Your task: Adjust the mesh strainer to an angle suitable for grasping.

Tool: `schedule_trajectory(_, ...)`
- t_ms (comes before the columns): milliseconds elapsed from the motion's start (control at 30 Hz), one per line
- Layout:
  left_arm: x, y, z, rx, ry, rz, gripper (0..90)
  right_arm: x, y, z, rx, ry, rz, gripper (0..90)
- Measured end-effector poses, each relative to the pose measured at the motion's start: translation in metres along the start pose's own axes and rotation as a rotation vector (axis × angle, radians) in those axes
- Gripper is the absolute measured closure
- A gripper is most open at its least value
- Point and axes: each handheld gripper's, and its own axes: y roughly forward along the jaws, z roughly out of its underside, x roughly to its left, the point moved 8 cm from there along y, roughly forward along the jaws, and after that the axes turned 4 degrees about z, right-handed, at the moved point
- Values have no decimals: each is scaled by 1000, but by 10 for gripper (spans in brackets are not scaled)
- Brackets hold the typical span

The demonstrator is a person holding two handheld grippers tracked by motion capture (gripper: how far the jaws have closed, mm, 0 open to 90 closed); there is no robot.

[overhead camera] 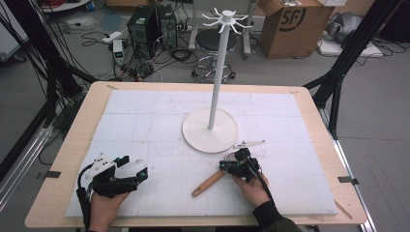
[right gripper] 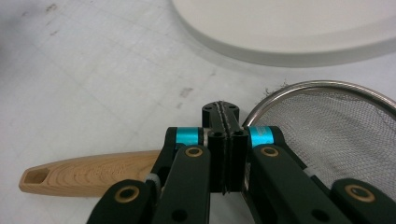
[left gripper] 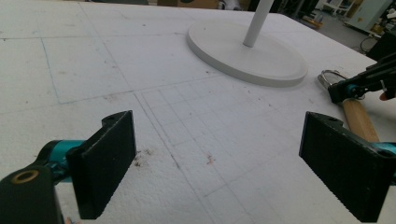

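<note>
Strainer (right gripper: 327, 126) mesh visible, right hand-held gripper (right gripper: 223, 140) view

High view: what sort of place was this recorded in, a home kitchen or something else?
Likely a lab or workshop, not a kitchen: computer towers and loose cables on the floor, a cardboard box, and a foam-covered table.

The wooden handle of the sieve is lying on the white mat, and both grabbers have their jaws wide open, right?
Not quite. Only the left gripper is wide open, as the left gripper view shows. The right gripper is shut: in the right gripper view its pads meet. The sieve's wooden handle does lie on the white mat.
</note>
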Motion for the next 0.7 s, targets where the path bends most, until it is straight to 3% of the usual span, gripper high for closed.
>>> schedule_trajectory(200, 0, 0, -1, -6, 6, -2, 115, -24, -11, 2, -16, 38, 36, 900)
schedule_trajectory(233, 0, 0, -1, -6, 4, -3, 115, -35, -16, 4, -23, 63, 49, 900)
schedule_trajectory(300, 0, 0, 0, -2, 4, -1, 115, -40, -19, 4, -26, 76, 54, 900)
schedule_trajectory(367, 0, 1, 0, 0, 5, -1, 115, -54, -26, 7, -40, 95, 79, 900)
schedule_trajectory(700, -2, 3, 0, 3, 11, 0, 117, -84, -44, 13, -85, 156, 136, 900)
